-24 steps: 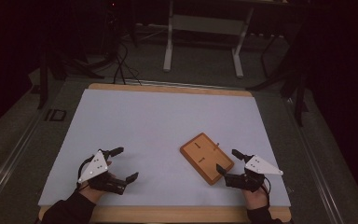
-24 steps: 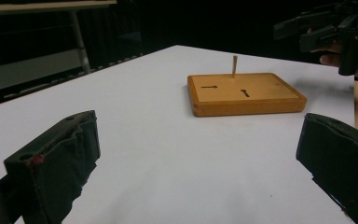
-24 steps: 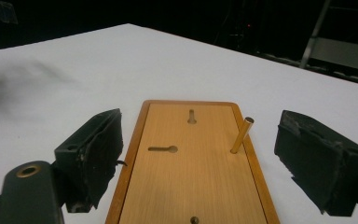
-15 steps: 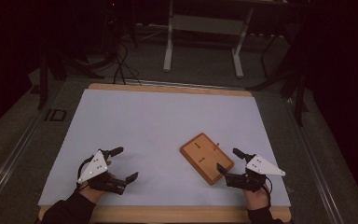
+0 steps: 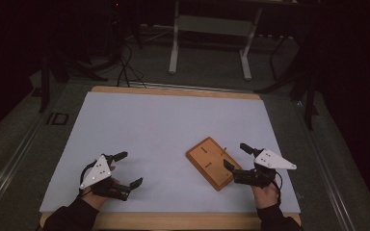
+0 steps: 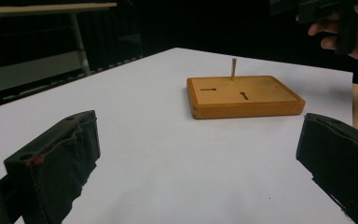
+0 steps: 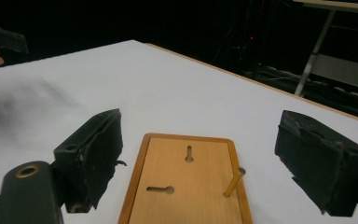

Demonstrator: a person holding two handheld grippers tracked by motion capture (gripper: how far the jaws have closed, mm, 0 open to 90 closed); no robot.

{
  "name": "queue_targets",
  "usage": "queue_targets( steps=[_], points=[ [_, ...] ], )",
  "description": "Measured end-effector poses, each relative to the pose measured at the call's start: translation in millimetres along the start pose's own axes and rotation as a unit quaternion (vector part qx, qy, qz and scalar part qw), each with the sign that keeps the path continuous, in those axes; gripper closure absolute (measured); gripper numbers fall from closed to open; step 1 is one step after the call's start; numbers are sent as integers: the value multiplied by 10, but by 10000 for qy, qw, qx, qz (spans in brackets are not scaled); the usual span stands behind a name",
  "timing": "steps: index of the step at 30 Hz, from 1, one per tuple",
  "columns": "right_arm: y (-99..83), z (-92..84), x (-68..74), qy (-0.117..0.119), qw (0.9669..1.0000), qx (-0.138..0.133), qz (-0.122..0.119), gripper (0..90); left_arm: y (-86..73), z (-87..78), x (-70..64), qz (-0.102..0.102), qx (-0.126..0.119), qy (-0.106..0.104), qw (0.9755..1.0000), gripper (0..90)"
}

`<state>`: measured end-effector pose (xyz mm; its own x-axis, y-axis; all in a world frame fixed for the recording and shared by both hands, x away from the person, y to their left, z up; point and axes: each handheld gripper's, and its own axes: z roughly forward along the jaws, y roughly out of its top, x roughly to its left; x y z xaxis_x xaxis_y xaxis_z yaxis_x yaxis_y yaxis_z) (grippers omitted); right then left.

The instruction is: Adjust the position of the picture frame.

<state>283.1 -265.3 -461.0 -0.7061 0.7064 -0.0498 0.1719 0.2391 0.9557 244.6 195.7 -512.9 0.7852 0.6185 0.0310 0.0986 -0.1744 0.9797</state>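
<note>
High view shows a wide bench (image 5: 173,125) with a pale white top and a light wooden edge, set in a dark room. A flat rectangular wooden board (image 5: 213,162) with two keyhole-shaped slots lies on its near right part, turned at an angle. A thin wooden peg (image 7: 233,182) stands tilted in a hole near one edge of the board. The right tongs (image 5: 236,157), held in a hand, sit at the board's near right end, jaws wide apart with the board's corner between them, the pads not pressing on it. The left tongs (image 5: 127,169) rest on the bench well apart from the board, jaws wide apart and holding nothing.
</note>
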Motion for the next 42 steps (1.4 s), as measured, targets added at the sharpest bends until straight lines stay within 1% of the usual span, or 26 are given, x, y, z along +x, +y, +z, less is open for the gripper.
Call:
queue_targets(
  steps=[1, 3, 6, 7, 9, 10, 11, 12, 13, 14, 16, 18, 20, 23, 26, 27, 29, 31, 35, 38, 40, 42],
  points=[
    [31, 51, -25, -52, 9999, 98, -40, 133, 0, 1, 0, -1, -3, -7, 10000, 0],
    [52, 123, -72, 121, 9998, 158, 10, 130, -2, 2, 0, -16, 0, -13, 10000, 0],
    [52, 232, -118, 229, 9993, 285, 68, 120, -3, 5, 0, -12, 1, -28, 10000, 0],
    [45, 276, -139, 349, 9988, 313, 162, 106, -3, 5, 0, -12, 1, -28, 10000, 0],
    [33, 328, -163, 346, 9985, 333, 248, 105, -1, 6, -4, 7, 3, -37, 10000, 0],
    [18, 350, -187, 505, 9978, 336, 252, 105, -3, 9, -5, -3, 3, -46, 10000, 0],
    [2, 385, -207, 542, 9974, 397, 244, 105, -5, 12, -6, -14, -4, -50, 10000, 0],
    [-6, 408, -216, 513, 9974, 444, 223, 105, -6, 14, -6, -24, 3, -54, 10000, 0],
    [-20, 436, -232, 558, 9969, 492, 246, 107, -7, 14, -7, -24, 9, -53, 10000, 0],
    [-34, 471, -250, 552, 9966, 552, 278, 110, -7, 14, -7, -14, 13, -53, 10000, 0],
    [-55, 523, -273, 565, 9961, 630, 254, 128, -6, 13, -7, -14, 4, -56, 10000, 0],
    [-83, 576, -307, 512, 9958, 721, 249, 143, -7, 13, -6, -12, 5, -56, 10000, 0],
    [-110, 609, -335, 487, 9952, 803, 268, 180, -7, 12, -6, -8, 16, -57, 10000, 0],
    [-173, 640, -382, 451, 9944, 881, 372, 249, -8, 13, -9, -4, 16, -62, 10000, 0],
    [-246, 667, -407, 418, 9928, 1048, 394, 326, -8, 12, -10, 8, 30, -66, 10000, 0],
    [-272, 675, -416, 425, 9921, 1097, 432, 369, -9, 13, -11, 5, 32, -66, 10000, 0],
    [-314, 687, -431, 428, 9911, 1176, 462, 411, -9, 14, -9, 16, 47, -68, 10000, 0],
    [-347, 695, -443, 440, 9896, 1242, 573, 456, -9, 14, -9, 18, 45, -67, 10000, 0],
    [-400, 703, -437, 416, 9878, 1339, 675, 513, -9, 13, -9, 12, 37, -68, 10000, 0],
    [-448, 722, -422, 347, 9855, 1478, 752, 571, -9, 13, -10, 24, 49, -69, 10000, 0],
    [-461, 739, -411, 298, 9844, 1571, 737, 614, -9, 13, -10, 31, 54, -70, 10000, 0],
    [-471, 752, -402, 302, 9841, 1585, 746, 644, -10, 15, -10, 34, 54, -64, 10000, 0]
  ],
)
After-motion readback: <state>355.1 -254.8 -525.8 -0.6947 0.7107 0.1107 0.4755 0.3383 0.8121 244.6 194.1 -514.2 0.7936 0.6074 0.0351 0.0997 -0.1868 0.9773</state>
